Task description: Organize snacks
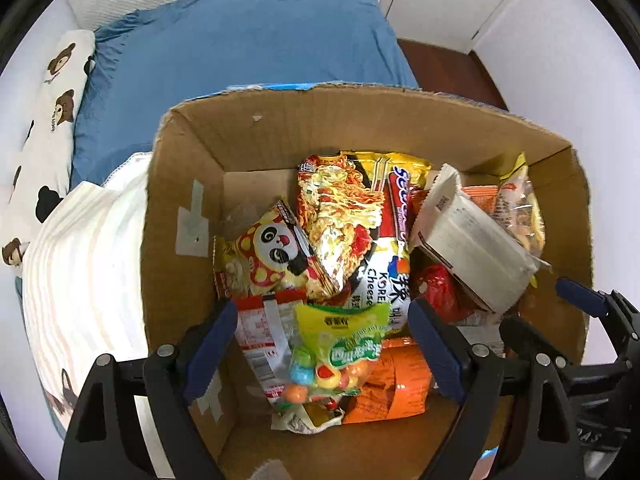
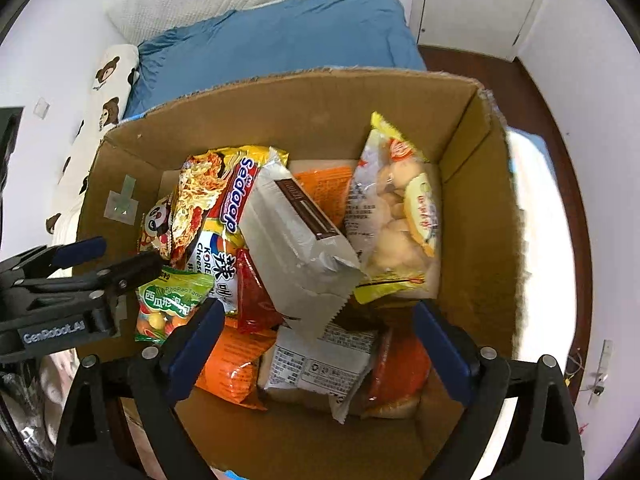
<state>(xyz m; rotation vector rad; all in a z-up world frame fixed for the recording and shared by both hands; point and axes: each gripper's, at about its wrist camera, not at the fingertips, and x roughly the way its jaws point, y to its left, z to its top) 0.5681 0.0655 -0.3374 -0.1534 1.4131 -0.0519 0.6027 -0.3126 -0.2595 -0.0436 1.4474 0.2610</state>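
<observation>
cardboard box on bed: snacks heaped loose, unsorted. left claw spread wide over green candy bag, likely lining up a pick. right claw also spread, empty, above silver packet.

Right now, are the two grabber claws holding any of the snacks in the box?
No. The left gripper and right gripper are both open, hovering above the snack packets in the brown cardboard box; neither holds anything.
</observation>
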